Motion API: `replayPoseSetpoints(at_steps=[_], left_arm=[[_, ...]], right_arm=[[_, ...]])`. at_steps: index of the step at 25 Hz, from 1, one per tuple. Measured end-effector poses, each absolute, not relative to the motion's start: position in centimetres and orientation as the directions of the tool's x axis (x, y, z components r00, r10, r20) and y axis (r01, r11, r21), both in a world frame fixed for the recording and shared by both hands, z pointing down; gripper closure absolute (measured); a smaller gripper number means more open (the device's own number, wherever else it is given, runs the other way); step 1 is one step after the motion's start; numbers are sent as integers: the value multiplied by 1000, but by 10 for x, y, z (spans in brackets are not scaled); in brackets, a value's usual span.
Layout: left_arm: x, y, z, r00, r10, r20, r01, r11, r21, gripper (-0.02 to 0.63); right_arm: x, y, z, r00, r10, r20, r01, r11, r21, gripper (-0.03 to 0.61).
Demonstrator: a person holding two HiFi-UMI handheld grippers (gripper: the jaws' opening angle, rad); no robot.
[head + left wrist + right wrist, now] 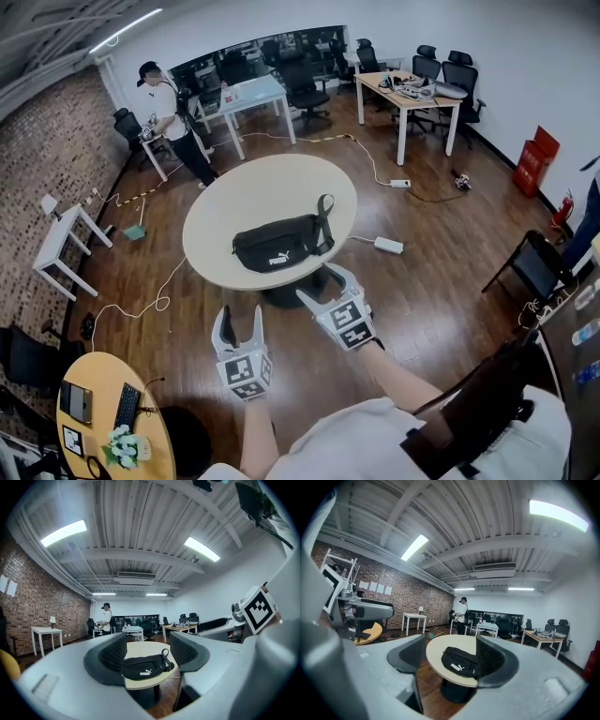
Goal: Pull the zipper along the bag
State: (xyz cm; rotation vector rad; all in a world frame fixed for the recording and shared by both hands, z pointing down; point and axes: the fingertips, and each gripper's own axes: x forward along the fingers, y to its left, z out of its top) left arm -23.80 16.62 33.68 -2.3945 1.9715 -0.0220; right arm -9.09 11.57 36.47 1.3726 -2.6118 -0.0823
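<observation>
Black fabric marks the task's thing: a waist bag lying on a round pale table, straight ahead of both tongs and well apart from them. Neither pair reaches the table; both hang over the wood floor on the near side of its rim.

The left tongs stand wide open with nothing between the pads; through the gap only the distant bag shows. The right tongs are likewise spread wide and hold nothing. Of the 2, the right pair is nearer, its tips just short of the table's near rim, below the bag's right half. The left pair sits further back and off to the bag's left end.

The bag's long axis runs crosswise to the tongs, left to right, with the left end turned slightly nearer. Its white logo faces the tongs. A strap loops off the right end and lies away across the tabletop.

I judge the zip runs along that same long axis near the top edge, so the pull would travel sideways, not toward or away, with 1 pair steadying the bag. The zip pull itself is too small to find from here.

The bag looks plump and closed; what is inside cannot be seen.
</observation>
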Motion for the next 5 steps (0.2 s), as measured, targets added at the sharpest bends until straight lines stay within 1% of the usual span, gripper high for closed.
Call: replayPoseSetpoints(at_steps=[5], left_arm=[[-241, 166, 335, 203, -979, -27, -978, -202, -43, 318]], right_arm=[[-89, 117, 367, -537, -831, 144, -821, 554, 139, 264]])
